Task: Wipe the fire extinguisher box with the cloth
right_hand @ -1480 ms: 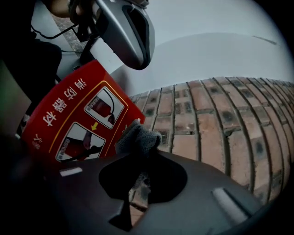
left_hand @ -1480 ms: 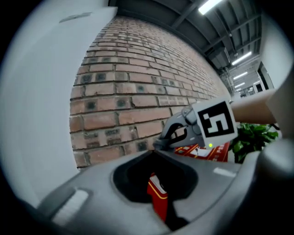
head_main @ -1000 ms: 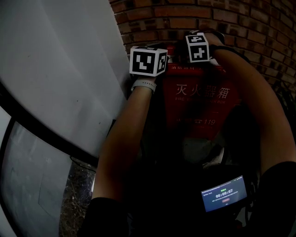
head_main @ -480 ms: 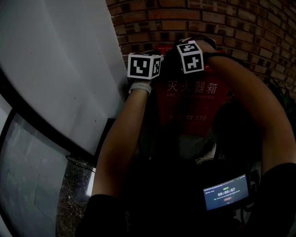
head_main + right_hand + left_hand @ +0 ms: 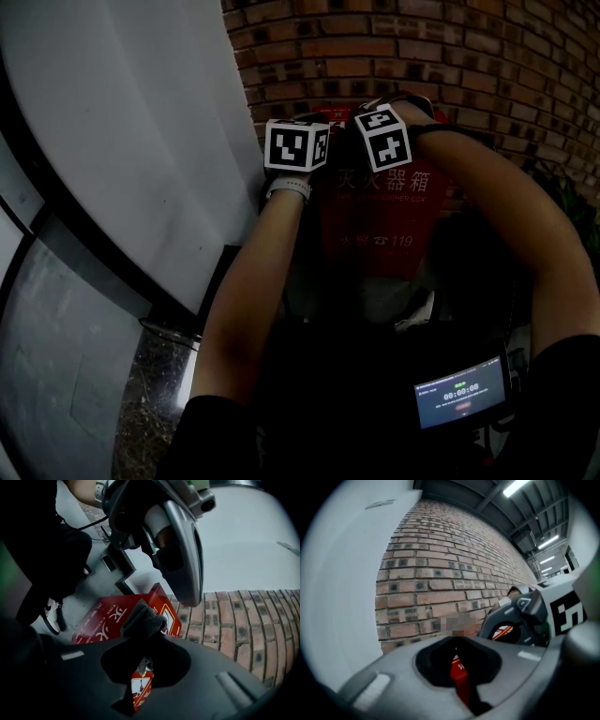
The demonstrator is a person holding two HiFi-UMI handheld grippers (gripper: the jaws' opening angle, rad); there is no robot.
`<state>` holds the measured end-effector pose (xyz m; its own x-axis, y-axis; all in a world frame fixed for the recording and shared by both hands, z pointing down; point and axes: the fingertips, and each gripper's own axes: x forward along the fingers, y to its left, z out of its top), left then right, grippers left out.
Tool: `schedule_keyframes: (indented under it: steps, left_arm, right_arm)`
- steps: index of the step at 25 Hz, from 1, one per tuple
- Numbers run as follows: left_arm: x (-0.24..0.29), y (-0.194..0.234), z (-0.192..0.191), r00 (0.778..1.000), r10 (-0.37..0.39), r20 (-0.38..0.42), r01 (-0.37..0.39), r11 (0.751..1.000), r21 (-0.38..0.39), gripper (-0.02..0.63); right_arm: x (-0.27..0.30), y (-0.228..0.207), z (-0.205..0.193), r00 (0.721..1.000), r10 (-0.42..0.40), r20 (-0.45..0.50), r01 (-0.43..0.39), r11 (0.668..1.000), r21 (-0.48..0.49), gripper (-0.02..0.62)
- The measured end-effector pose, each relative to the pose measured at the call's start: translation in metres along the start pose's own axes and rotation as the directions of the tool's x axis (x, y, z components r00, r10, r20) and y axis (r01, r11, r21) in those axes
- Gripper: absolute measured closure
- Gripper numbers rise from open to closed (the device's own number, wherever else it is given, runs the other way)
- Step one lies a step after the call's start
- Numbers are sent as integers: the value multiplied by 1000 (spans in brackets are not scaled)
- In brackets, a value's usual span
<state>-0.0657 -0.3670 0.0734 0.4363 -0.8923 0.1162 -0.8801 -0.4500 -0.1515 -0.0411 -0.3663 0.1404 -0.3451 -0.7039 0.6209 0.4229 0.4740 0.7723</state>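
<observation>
The red fire extinguisher box (image 5: 384,220) with white lettering stands against the brick wall, low between my forearms. My right gripper (image 5: 145,641) is shut on a grey cloth (image 5: 143,617), which bunches out over the box's upper edge (image 5: 110,620). In the head view only its marker cube (image 5: 382,139) shows, above the lettering. My left gripper (image 5: 457,644) hangs beside it on the left, its cube (image 5: 297,145) at the box's top left corner. Its jaws are together with nothing in them, and a strip of red box shows past them. The right gripper (image 5: 525,620) sits close at its right.
A white curved wall (image 5: 122,141) runs along the left, close to the box and the left arm. The brick wall (image 5: 450,56) stands behind. A small lit screen (image 5: 459,392) hangs at my waist. Speckled floor (image 5: 159,394) lies low left, and a shoe (image 5: 51,613) stands near the box.
Both marker cubes have come lower toward the box's lettering and nearer each other. The right gripper keeps hold of the cloth.
</observation>
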Motion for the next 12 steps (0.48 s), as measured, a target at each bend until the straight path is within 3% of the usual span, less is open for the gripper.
schedule_keyframes:
  steps: [4,12]
  left_arm:
    - [-6,-9,9,1000,2,11,-2,1000,7,604]
    - [2,-19,32,998,-1,65,0,1000,19,604]
  right_arm:
    - [-15,5,0,1000,28,10,-28,1000,0,568]
    - [-22,-46,-66,989,-110,-94,117,991,70,568]
